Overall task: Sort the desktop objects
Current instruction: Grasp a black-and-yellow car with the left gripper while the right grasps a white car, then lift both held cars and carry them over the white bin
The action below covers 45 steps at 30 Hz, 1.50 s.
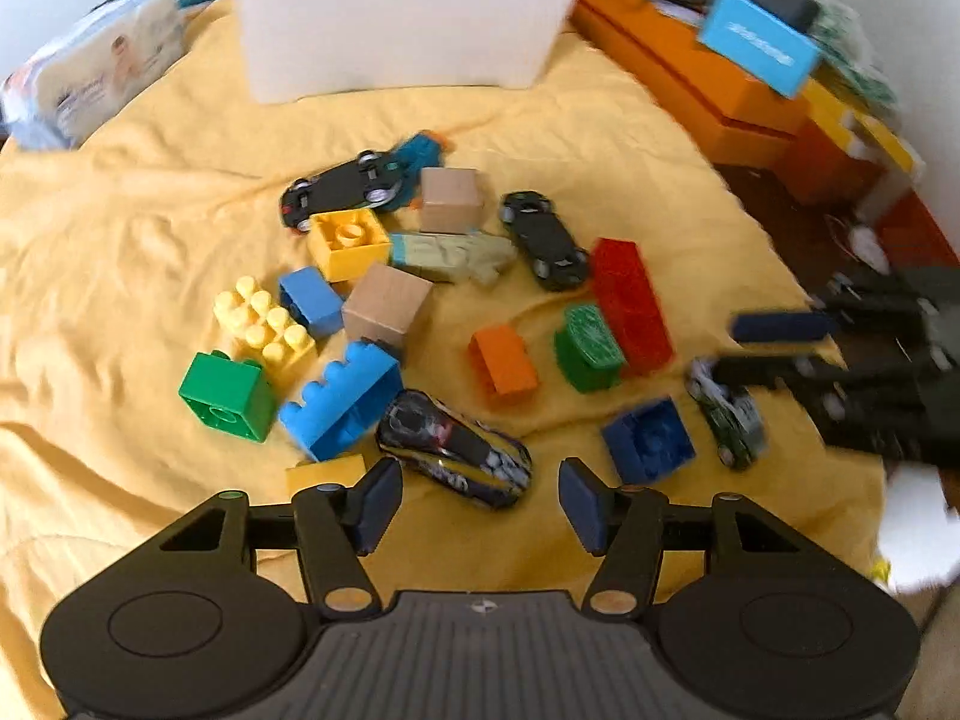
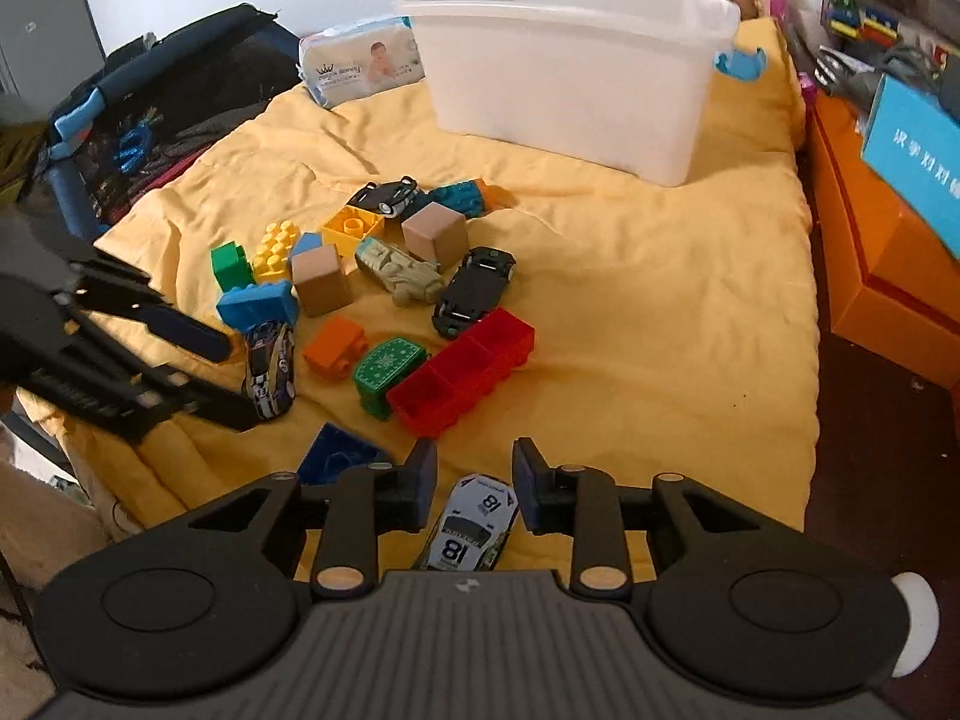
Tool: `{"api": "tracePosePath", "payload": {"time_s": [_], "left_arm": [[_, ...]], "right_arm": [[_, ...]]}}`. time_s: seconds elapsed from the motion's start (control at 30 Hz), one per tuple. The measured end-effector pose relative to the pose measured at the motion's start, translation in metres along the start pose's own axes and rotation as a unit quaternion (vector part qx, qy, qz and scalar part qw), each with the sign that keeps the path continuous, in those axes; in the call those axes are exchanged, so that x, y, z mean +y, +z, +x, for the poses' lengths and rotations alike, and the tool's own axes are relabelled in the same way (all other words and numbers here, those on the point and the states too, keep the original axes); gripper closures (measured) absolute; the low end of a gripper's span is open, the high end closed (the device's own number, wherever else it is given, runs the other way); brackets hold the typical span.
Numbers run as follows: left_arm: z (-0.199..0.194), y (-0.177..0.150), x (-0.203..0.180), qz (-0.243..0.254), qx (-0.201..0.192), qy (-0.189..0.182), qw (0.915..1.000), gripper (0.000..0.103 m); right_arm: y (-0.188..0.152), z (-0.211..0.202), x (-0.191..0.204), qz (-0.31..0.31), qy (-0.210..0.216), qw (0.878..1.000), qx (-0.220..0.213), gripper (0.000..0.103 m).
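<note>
- Both tongs stand open and hold nothing, in either view.
- Left wrist view: left gripper (image 1: 480, 501) has its jaws wide apart over the yellow cloth (image 1: 120, 240), with the dark patterned toy car (image 1: 454, 448) lying just ahead between the 2 pads, untouched. Right gripper (image 1: 780, 348) reaches in from the right edge, blurred, beside the white-and-green toy car (image 1: 727, 420).
- Sorting looks barely begun, by my judgement: blocks and cars lie mixed in 1 loose heap, among them the red long block (image 1: 630, 306), the green block (image 1: 228, 396) and 2 plain wooden cubes (image 1: 387, 306). The white bin (image 1: 396, 18) stands behind the heap; its inside is hidden here.
- Right wrist view: right gripper (image 2: 474, 483) is partly open, and the white-and-green toy car (image 2: 471, 525), marked 18, sits on the cloth between and below the fingers; the pads are clear of its sides.
- Left gripper (image 2: 228, 378) shows at the left, open around the nose of the dark patterned toy car (image 2: 270, 369).
- White bin (image 2: 570, 66) again shows only its walls, so its contents cannot be told.
</note>
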<state>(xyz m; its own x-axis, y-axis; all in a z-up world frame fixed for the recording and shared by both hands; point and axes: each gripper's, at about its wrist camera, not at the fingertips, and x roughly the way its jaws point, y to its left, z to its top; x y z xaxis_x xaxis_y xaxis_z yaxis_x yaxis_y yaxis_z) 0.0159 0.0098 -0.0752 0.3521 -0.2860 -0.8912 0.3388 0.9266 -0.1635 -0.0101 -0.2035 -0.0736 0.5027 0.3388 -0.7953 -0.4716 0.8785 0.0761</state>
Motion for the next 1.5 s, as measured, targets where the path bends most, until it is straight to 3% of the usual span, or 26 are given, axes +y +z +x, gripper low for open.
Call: {"api": "tracePosePath", "payload": {"time_s": [0.07,0.13,0.17,0.27,0.37,0.47,0.6,0.7,0.77,0.87,0.97,1.0,1.07,1.13,1.3,1.5], "left_arm": [[0.011,0.003,0.004,-0.031,0.005,-0.005,0.9995,0.042],[0.014,0.005,0.009,-0.049,-0.001,-0.005,0.9988,0.046],[0.014,0.005,0.008,-0.043,-0.011,0.001,0.999,0.053],[0.012,0.005,0.001,0.03,-0.003,0.003,0.9996,0.054],[0.008,0.002,-0.004,0.112,0.024,-0.011,0.9933,0.054],[0.004,-0.004,-0.005,0.148,0.023,-0.004,0.9888,0.053],[-0.002,-0.011,-0.009,0.109,0.0,0.013,0.994,0.048],[0.001,-0.018,-0.002,0.064,-0.009,0.005,0.9979,0.051],[-0.003,-0.021,0.001,0.068,-0.017,0.006,0.9975,0.059],[-0.006,-0.021,0.005,0.078,-0.019,0.02,0.9966,0.059],[-0.003,-0.018,0.013,0.017,-0.018,-0.008,0.9997,0.044],[0.0,-0.017,0.012,0.01,-0.018,-0.009,0.9998,0.043],[0.004,-0.017,0.008,0.028,-0.022,0.01,0.9993,0.047],[0.003,-0.018,0.008,0.04,-0.024,0.011,0.9988,0.068],[-0.011,-0.01,0.016,0.046,-0.027,-0.01,0.9985,0.07],[-0.048,0.016,0.021,0.06,-0.082,-0.012,0.9947,0.07]], "right_arm": [[-0.003,-0.001,0.005,-0.007,-0.01,1.0,0.0,0.059],[-0.008,-0.002,0.011,-0.015,-0.016,1.0,-0.002,0.057],[-0.009,-0.001,0.014,-0.017,-0.017,1.0,-0.001,0.057],[-0.015,-0.006,0.019,-0.024,-0.021,0.999,0.001,0.058],[-0.018,-0.008,0.023,-0.039,-0.019,0.999,0.01,0.057],[-0.021,0.0,0.022,-0.025,-0.01,0.999,0.02,0.057],[-0.023,0.012,0.022,-0.02,-0.038,0.999,0.032,0.057],[-0.028,0.015,0.02,-0.019,-0.034,0.999,0.038,0.066],[-0.029,0.012,0.023,-0.033,-0.039,0.998,0.038,0.069],[-0.029,0.007,0.03,-0.072,-0.06,0.995,0.024,0.069],[-0.026,0.011,0.027,-0.056,-0.067,0.996,0.023,0.065],[-0.026,0.013,0.026,-0.047,-0.069,0.996,0.027,0.063],[-0.027,0.018,0.026,-0.033,-0.07,0.996,0.035,0.066],[-0.027,0.019,0.025,-0.024,-0.064,0.997,0.034,0.069],[-0.021,0.015,0.026,-0.022,-0.066,0.997,0.042,0.07],[0.004,-0.003,0.025,-0.02,-0.078,0.997,0.006,0.07]]}}
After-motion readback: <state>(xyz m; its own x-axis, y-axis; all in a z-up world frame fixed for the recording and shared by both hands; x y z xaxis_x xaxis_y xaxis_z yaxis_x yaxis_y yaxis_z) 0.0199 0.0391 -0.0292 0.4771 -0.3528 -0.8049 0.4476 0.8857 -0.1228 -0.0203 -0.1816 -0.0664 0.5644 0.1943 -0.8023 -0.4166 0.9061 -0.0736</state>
